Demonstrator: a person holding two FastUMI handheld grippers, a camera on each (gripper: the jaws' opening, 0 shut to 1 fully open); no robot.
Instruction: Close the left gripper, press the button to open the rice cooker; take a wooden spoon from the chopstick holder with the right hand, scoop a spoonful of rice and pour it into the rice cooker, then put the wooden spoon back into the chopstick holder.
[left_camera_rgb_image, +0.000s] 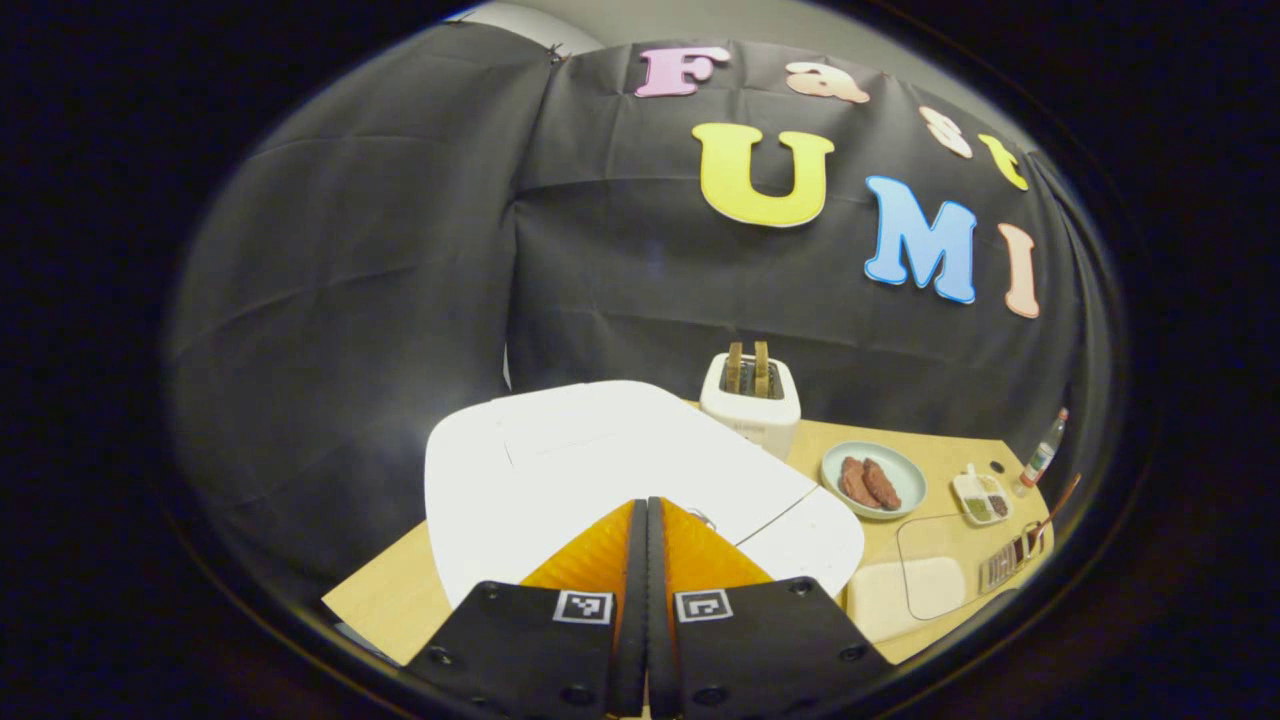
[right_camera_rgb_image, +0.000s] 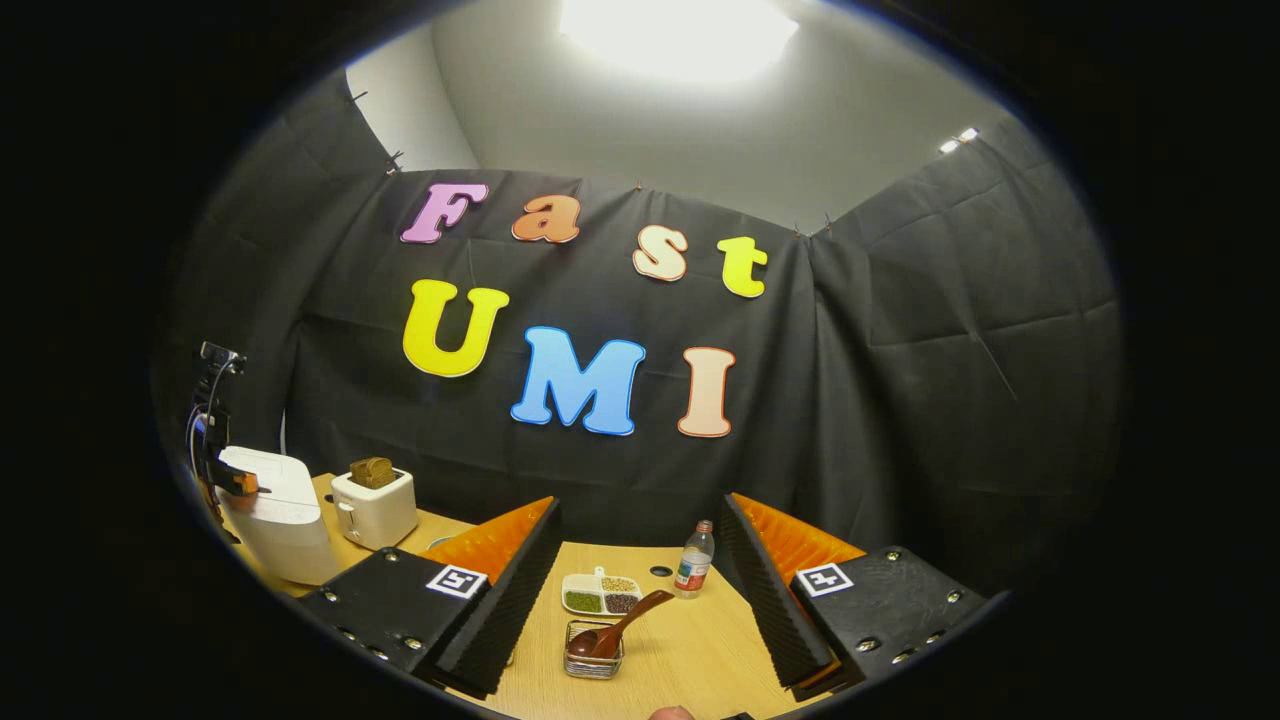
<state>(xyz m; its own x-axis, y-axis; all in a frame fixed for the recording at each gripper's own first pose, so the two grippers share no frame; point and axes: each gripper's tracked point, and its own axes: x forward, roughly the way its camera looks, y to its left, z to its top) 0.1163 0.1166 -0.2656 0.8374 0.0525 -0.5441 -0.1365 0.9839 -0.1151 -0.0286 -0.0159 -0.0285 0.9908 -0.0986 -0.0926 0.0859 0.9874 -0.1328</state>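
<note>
A white rice cooker (left_camera_rgb_image: 600, 465) with its lid down lies right under my left gripper (left_camera_rgb_image: 647, 503), which is shut with nothing between its fingers; the tips hover at or just above the lid's front. In the right gripper view the rice cooker (right_camera_rgb_image: 278, 510) stands far left with the left gripper (right_camera_rgb_image: 240, 484) over it. A brown wooden spoon (right_camera_rgb_image: 615, 628) leans in a small wire chopstick holder (right_camera_rgb_image: 592, 657) on the wooden table (right_camera_rgb_image: 680, 650). My right gripper (right_camera_rgb_image: 640, 590) is open, above and short of the holder. A clear container of rice (left_camera_rgb_image: 915, 585) sits right of the cooker.
A white toaster (left_camera_rgb_image: 750, 400) with bread slices stands behind the cooker. Further right are a plate (left_camera_rgb_image: 873, 480) with brown food, a divided dish of beans (right_camera_rgb_image: 600, 594) and a small bottle (right_camera_rgb_image: 692, 562). Black cloth walls close the table's back and sides.
</note>
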